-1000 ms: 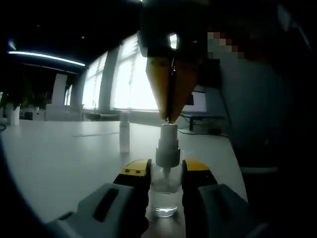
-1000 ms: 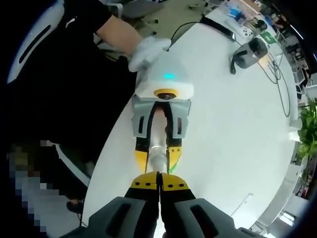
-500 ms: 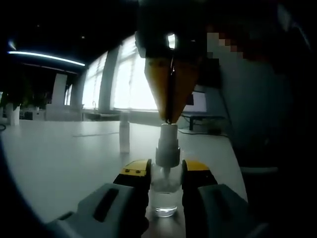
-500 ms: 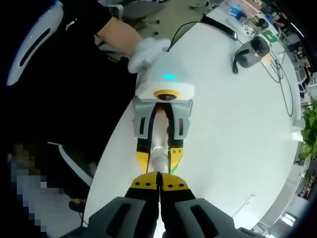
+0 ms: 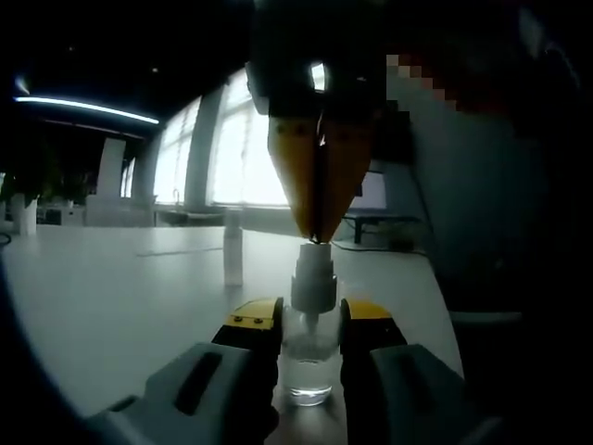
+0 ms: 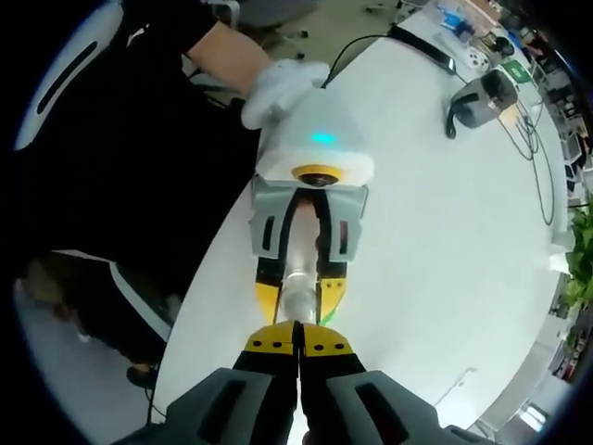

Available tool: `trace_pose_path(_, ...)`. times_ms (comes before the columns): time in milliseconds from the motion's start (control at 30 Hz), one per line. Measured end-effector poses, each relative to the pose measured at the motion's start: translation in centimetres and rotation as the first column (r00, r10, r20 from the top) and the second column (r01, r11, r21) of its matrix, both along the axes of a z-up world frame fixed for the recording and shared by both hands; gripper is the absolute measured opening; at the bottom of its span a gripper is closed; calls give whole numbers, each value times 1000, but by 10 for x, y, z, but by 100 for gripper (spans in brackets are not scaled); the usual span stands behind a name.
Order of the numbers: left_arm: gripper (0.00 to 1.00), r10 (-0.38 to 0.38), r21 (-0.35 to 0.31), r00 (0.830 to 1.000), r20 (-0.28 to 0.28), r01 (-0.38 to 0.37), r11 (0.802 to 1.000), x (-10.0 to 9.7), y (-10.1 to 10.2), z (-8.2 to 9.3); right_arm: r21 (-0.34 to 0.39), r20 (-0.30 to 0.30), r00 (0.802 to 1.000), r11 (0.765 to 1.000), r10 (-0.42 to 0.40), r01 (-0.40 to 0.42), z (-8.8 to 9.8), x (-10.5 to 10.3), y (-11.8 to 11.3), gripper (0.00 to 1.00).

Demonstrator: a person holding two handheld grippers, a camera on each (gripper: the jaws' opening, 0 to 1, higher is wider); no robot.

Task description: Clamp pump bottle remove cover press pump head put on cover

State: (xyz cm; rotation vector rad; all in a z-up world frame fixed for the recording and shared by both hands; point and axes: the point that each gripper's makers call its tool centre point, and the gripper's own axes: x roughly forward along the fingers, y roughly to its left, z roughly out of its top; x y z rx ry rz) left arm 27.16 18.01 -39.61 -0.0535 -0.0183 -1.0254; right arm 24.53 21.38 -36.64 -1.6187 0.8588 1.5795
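No brand, label or readable writing shows on the pump bottle (image 5: pixel 309 366) or anywhere else in either view. In the left gripper view the left claw (image 5: pixel 309 320) holds the clear glass bottle between its 2 yellow-tipped jaws, closed against the sides just below the collar, with the bottle's base on the white counter (image 5: pixel 120 306). The bottle stands upright, its long axis vertical, and the pump head (image 5: pixel 313 278) points straight up. From above, the right claw (image 5: pixel 317 239) comes down with its 2 yellow jaws pressed together, their tips touching the top of the pump head. In the right gripper view the right claw (image 6: pixel 298 332) looks down along that same axis: its jaws are closed on each other with nothing between them, and beyond them the silvery pump head (image 6: pixel 297 289) sits between the left claw's jaws (image 6: pixel 298 298), whose grey body is held by a gloved hand (image 6: pixel 278 88). The bottle stands close to the counter's near edge (image 6: pixel 218 250), beside the person's dark clothing; the counter stretches wide and bare to the left and far side. A small pale cover (image 5: pixel 233 248) stands upright farther back on the counter, well apart from the bottle. A headset and cables (image 6: pixel 482 102) lie near the far end.
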Motion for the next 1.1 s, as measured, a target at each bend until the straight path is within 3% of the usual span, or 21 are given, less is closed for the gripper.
trace_pose_path(467,16,1,1,1000,1,-1,1000,-1,0,0,31,-7,1000,999,-26,26,7,-2,-1,0)
trace_pose_path(1100,15,7,0,1000,1,-7,1000,0,0,0,-4,-13,1000,1000,-28,28,5,1,2,0)
